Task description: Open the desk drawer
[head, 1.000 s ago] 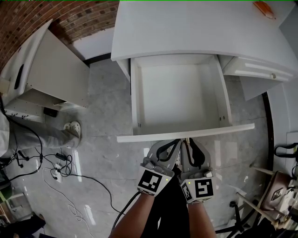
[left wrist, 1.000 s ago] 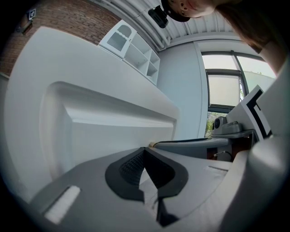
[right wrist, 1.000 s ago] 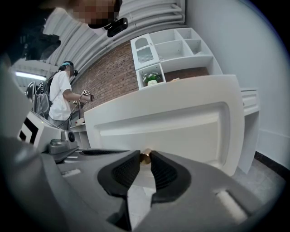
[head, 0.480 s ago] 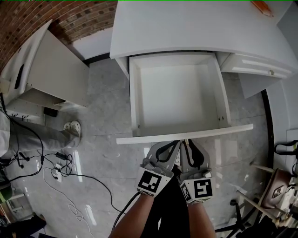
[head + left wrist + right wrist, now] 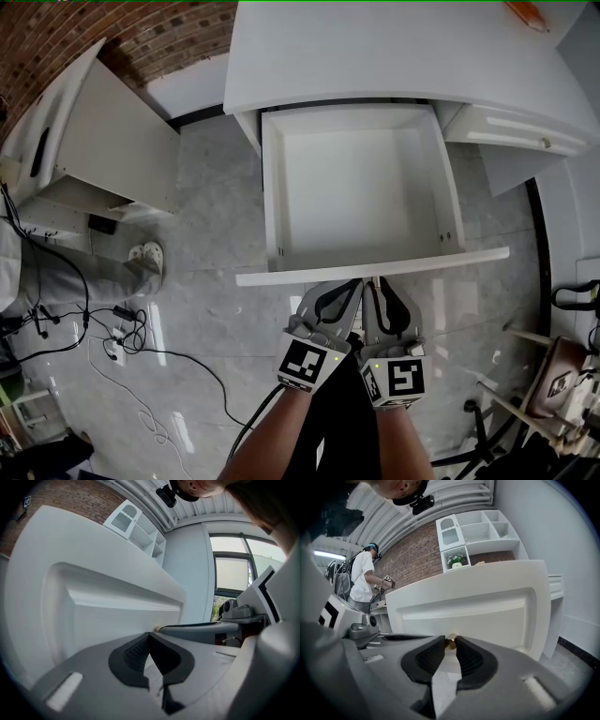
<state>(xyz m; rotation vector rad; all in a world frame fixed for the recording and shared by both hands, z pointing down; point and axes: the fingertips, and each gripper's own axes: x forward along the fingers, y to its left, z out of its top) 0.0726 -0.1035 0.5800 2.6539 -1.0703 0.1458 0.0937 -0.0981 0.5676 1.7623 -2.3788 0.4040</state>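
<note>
The white desk drawer (image 5: 361, 192) stands pulled out from under the desk top (image 5: 394, 52), and it is empty inside. Its front panel (image 5: 375, 266) faces me. My right gripper (image 5: 378, 285) is just below that panel, shut on the small brass drawer knob (image 5: 450, 642), which shows between its dark pads against the panel (image 5: 487, 611). My left gripper (image 5: 352, 287) lies right beside it, shut with nothing between its pads. In the left gripper view, that gripper (image 5: 149, 637) points at the panel (image 5: 108, 616) from below.
A second, closed drawer with a knob (image 5: 525, 136) sits to the right. An orange object (image 5: 527, 16) lies on the desk top. A white cabinet (image 5: 103, 141) stands at left; cables (image 5: 122, 328) and a person's shoe (image 5: 145, 255) are on the floor. A chair (image 5: 562, 384) is at right.
The drawer has come out slightly further from under the desk top. Both grippers stay almost where they were, the right one still on the knob.
</note>
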